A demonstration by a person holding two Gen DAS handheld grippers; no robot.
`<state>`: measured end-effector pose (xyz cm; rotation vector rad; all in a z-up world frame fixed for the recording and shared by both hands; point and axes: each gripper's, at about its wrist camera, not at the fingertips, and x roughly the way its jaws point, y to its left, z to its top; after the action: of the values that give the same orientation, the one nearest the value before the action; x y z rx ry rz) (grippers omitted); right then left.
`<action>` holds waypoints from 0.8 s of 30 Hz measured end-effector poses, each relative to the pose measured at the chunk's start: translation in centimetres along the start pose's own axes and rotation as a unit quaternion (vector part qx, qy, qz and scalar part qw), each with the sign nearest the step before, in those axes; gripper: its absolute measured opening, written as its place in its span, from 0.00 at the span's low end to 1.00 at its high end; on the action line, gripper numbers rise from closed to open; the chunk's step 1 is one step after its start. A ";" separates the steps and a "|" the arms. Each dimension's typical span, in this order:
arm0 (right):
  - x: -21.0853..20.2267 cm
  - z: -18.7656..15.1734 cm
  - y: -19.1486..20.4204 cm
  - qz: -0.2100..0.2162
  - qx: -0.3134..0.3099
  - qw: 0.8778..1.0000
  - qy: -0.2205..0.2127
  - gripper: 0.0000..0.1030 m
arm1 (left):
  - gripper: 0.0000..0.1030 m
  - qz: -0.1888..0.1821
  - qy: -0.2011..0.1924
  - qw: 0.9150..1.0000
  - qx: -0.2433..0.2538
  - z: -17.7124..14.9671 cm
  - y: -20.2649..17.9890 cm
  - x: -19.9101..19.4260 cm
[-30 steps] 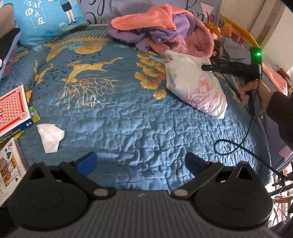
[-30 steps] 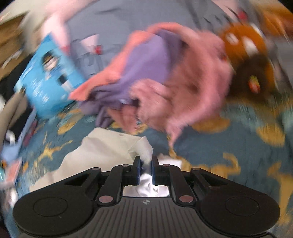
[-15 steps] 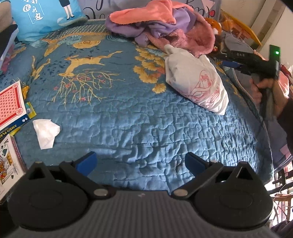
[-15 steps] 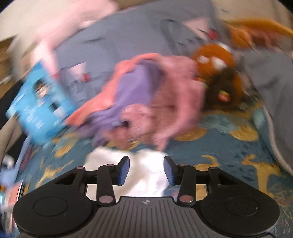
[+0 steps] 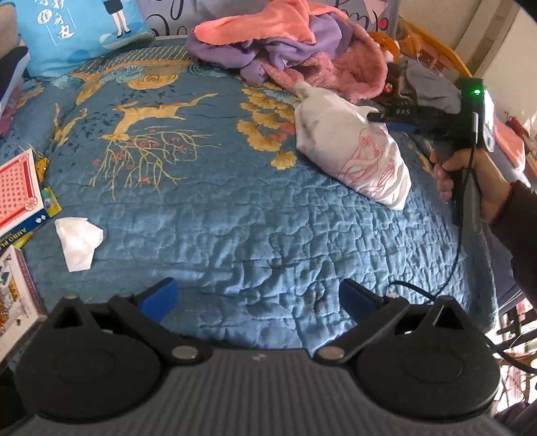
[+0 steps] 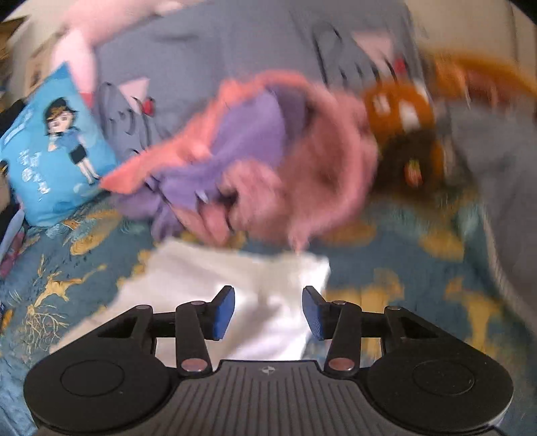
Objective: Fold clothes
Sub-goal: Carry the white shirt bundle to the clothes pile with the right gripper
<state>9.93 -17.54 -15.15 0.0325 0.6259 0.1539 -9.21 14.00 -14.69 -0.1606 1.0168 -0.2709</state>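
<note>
A bundled white garment [image 5: 352,157] with a pink line drawing lies on the blue quilt [image 5: 235,218], below a heap of pink, purple and salmon clothes [image 5: 302,43]. My right gripper [image 5: 379,117], held by a person's hand [image 5: 470,174], hovers over the garment's far end. In the blurred right wrist view its jaws [image 6: 268,308] are opening, with the white garment [image 6: 235,278] lying under them and not pressed by the pads; the clothes heap [image 6: 268,151] is ahead. My left gripper [image 5: 258,295] stands wide open above bare quilt.
A crumpled white tissue [image 5: 79,239] and playing-card boxes [image 5: 16,191] lie at the left. A blue cushion [image 5: 77,30] leans at the back left. A brown plush toy [image 6: 402,134] sits right of the heap. A black cable [image 5: 453,261] trails from the right gripper.
The right gripper's jaws went from nearly shut on a fold of the white garment to apart, and the gripper drew back a little. The garment lies loose. The left gripper stayed put.
</note>
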 end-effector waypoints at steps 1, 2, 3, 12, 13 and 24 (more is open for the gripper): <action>0.4 0.4 0.5 0.014 -0.013 1.000 0.003 0.44 | 1.00 -0.003 -0.001 1.000 -0.001 0.1 0.0 0.1; 0.7 0.8 1.1 0.028 -0.026 0.999 0.005 0.43 | 1.00 -0.005 -0.002 1.000 0.000 0.3 0.0 0.1; 1.1 1.2 1.6 0.042 -0.040 0.998 0.008 0.43 | 1.00 -0.005 -0.005 1.000 0.008 0.6 -0.3 0.2; 6.2 -0.3 4.2 0.058 -0.088 0.990 0.098 0.51 | 1.00 -0.027 -0.036 0.997 0.057 5.7 -3.4 3.5; 6.1 -0.3 4.1 0.060 -0.088 0.990 0.093 0.50 | 1.00 -0.025 -0.041 0.997 0.067 6.0 -3.9 3.9; 4.3 5.5 3.9 0.128 -0.183 0.974 0.029 0.49 | 1.00 -0.092 -0.111 0.976 0.164 10.1 -7.1 7.0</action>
<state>16.06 -12.98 -12.87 -0.2495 0.6428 0.5193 1.87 5.23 -13.38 0.0168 0.7237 -0.5723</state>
